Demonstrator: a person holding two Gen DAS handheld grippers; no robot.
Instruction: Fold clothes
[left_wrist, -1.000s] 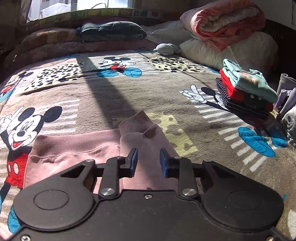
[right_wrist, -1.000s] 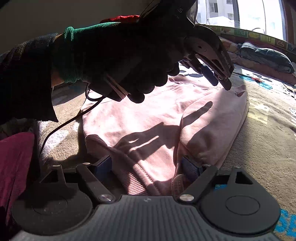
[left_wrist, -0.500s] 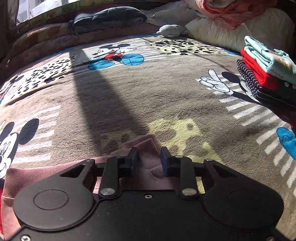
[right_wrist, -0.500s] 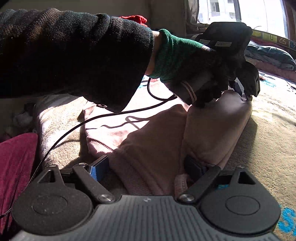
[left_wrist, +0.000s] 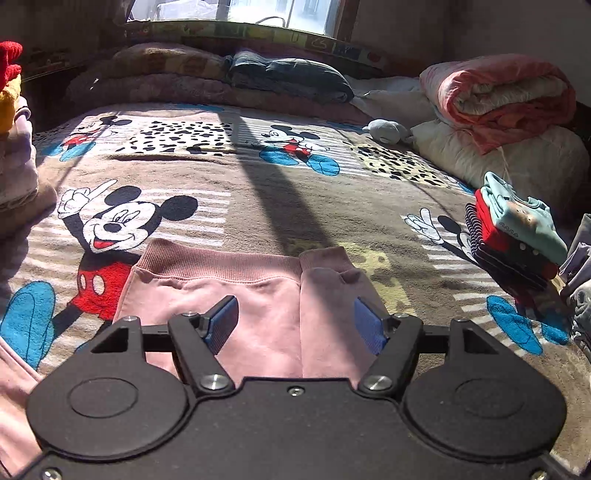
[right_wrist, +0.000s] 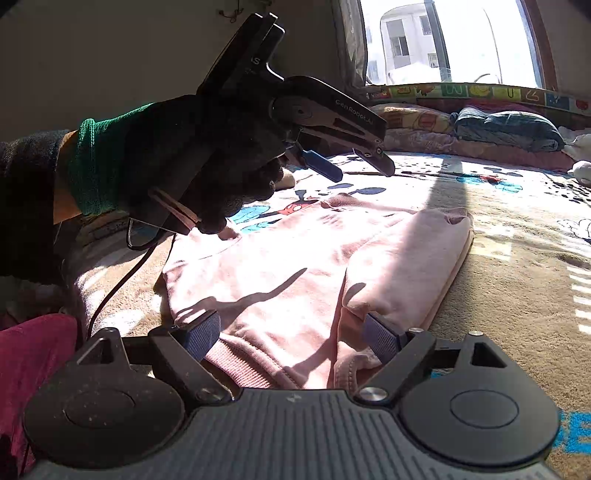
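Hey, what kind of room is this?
Most likely a bedroom: a bed spread with a Mickey Mouse blanket, a rolled quilt on a pillow, and a stack of folded clothes.

pink sweatshirt (left_wrist: 266, 295) | flat on blanket | sleeve folded across body

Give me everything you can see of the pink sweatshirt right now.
The pink sweatshirt lies flat on the Mickey Mouse blanket, soft fleece-like knit with ribbed bands. One sleeve is folded over the body, its ribbed cuff beside the ribbed hem. The left claw hangs open above it, touching nothing. The right claw is open at the near ribbed edge, one finger under the sleeve fold. It is partly sunlit.
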